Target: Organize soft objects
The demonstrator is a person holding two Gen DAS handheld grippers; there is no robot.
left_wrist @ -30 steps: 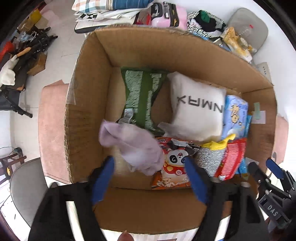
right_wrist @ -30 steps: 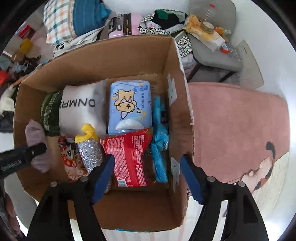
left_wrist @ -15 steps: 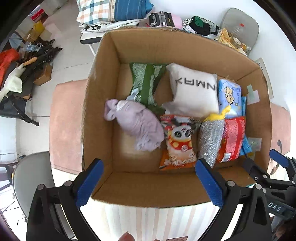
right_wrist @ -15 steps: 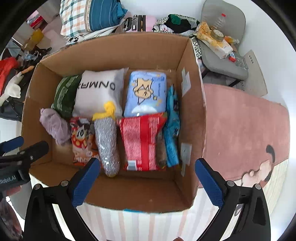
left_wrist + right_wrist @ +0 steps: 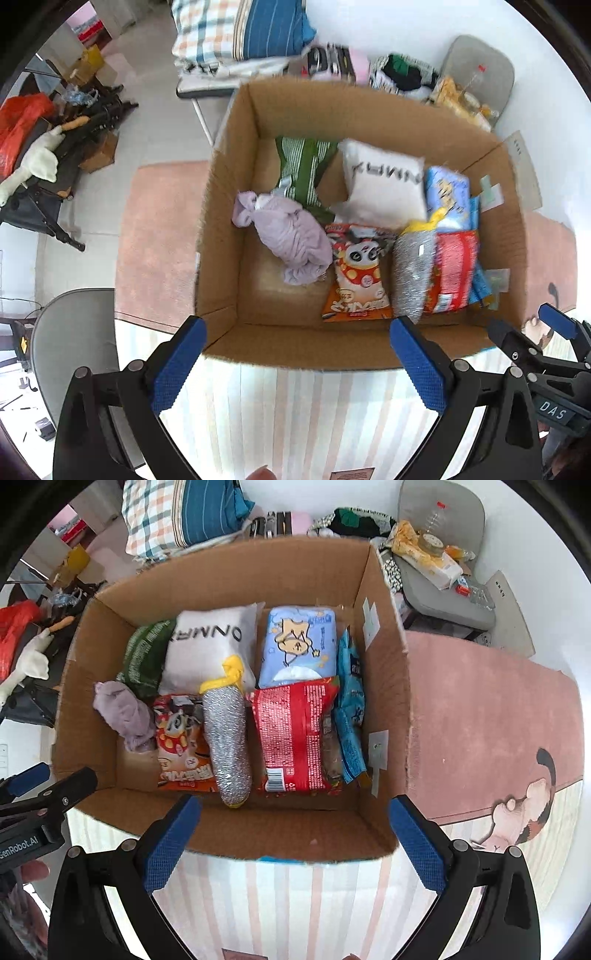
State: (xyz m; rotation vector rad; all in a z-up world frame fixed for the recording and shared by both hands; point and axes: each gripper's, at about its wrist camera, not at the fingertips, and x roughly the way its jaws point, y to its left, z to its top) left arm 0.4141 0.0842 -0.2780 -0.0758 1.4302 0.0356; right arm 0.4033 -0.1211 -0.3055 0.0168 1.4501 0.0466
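fingers: both pairs wide apart, gripping nothing; I see blue pads [image 5: 177, 363] on my left gripper [image 5: 299, 363] and the same spread on my right gripper [image 5: 291, 843].
left pose: I hold it above the near wall of the cardboard box [image 5: 229, 206], looking down into it; right gripper's tip shows at the right edge of this view.
right pose: I hold it over the box's near wall [image 5: 288, 827], tilted down; left gripper's tip pokes in at the left edge of this view.
lilac cloth [image 5: 291, 236]: crumpled bundle inside the box, left side, long axis diagonal from far-left to near-right, knotted end toward the left wall; touches the panda snack bag.
green pack [image 5: 304, 166]: far-left corner, long axis far to near, its near end beside the cloth.
white pillow [image 5: 212, 646]: against the far wall, lettering on top.
panda snack bag [image 5: 183, 746]: near wall, long axis far to near.
silver scrubber [image 5: 227, 738]: long axis far to near, yellow tie at the far end, lying between the panda bag and the red bag [image 5: 295, 734].
blue tissue pack [image 5: 299, 646]: far-right area.
blue packet [image 5: 351, 705]: along the right wall.
surface: striped cloth [image 5: 295, 893] under the box, pink rug [image 5: 487, 731] to the right.
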